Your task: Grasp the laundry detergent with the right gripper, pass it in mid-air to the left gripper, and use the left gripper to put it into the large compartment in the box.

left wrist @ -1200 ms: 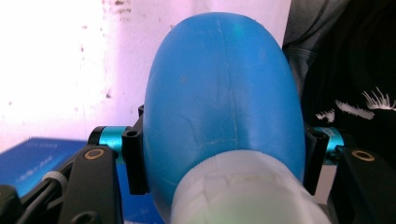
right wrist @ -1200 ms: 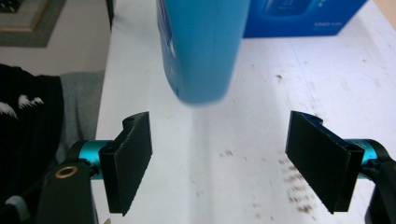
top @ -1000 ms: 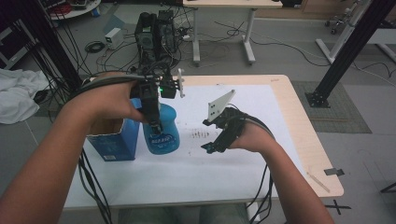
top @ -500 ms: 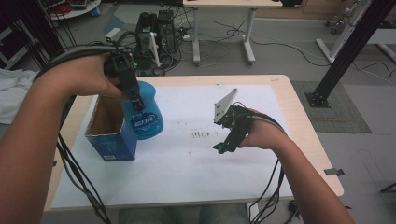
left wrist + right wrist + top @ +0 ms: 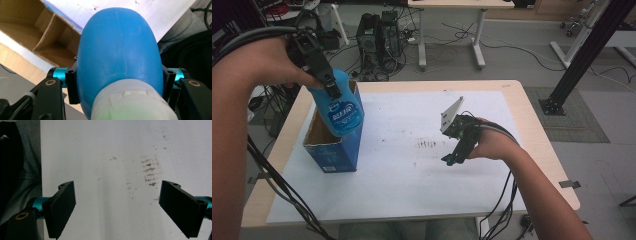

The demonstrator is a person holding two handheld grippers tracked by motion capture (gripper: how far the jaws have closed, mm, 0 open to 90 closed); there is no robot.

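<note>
A blue plastic bottle with a white cap end hangs tilted over an open blue cardboard box at the table's left. My left gripper is shut on the bottle's body; in the left gripper view the jaws press both sides of the bottle, with the brown inside of the box below. My right gripper hovers over the white sheet right of centre. Its jaws have just been opening and stand wide apart with nothing between them.
Brown smudges mark the sheet's middle. The wooden table edge runs along the right. Computer towers and cables lie on the floor beyond the table. A black frame post stands at the far right.
My left gripper has carried the bottle up and to the left, from beside the box to above its open top. The right hand has stayed nearly in place.
</note>
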